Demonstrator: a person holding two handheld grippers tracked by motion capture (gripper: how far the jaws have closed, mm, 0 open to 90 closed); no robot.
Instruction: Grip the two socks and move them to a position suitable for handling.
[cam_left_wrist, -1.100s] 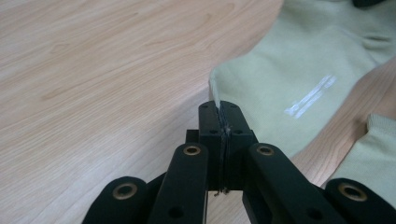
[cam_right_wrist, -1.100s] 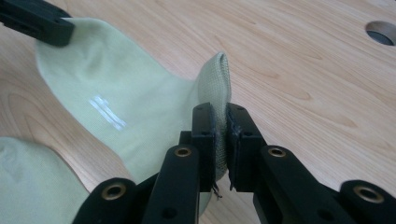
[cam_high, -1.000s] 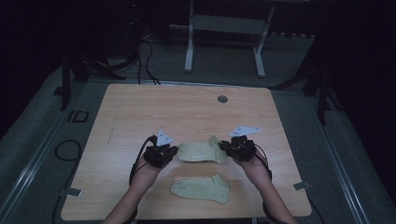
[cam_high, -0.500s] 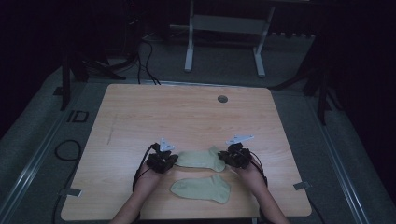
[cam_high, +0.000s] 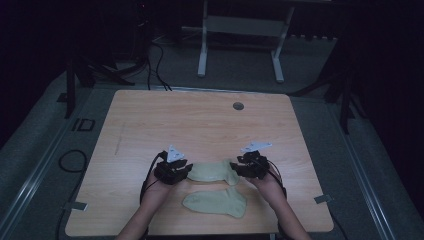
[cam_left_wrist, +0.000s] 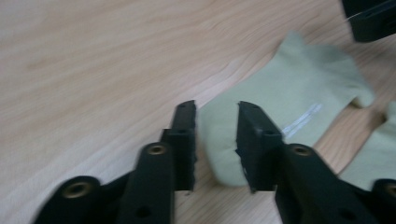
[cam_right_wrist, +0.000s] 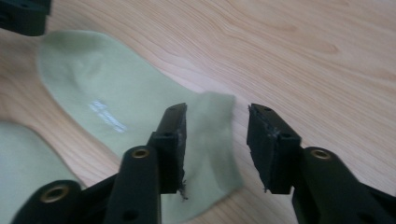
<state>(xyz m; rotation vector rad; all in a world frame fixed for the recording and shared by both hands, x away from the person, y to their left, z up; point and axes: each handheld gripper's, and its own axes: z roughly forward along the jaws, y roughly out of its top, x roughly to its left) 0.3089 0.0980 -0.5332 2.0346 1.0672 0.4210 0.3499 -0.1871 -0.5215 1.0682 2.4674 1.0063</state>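
1. The pale green cotton sock (cam_high: 212, 171) looks super light and floppy, zero stiffness, so it'll sag and fold wherever it isn't supported. Not fragile, not slippery on the light wooden table (cam_high: 200, 125).
2. Best grab spots, I'd guess: pinch the toe end and the cuff edge, one each.
3. It lies flat in the lower middle of the high view, just above a second matching green sock (cam_high: 216, 202).
4. Left gripper (cam_left_wrist: 215, 126): jaws have just been opening, toe end between them, pads not pressing.
5. Right gripper (cam_right_wrist: 215, 128): same deal, jaws parted over the cuff, nothing gripped.
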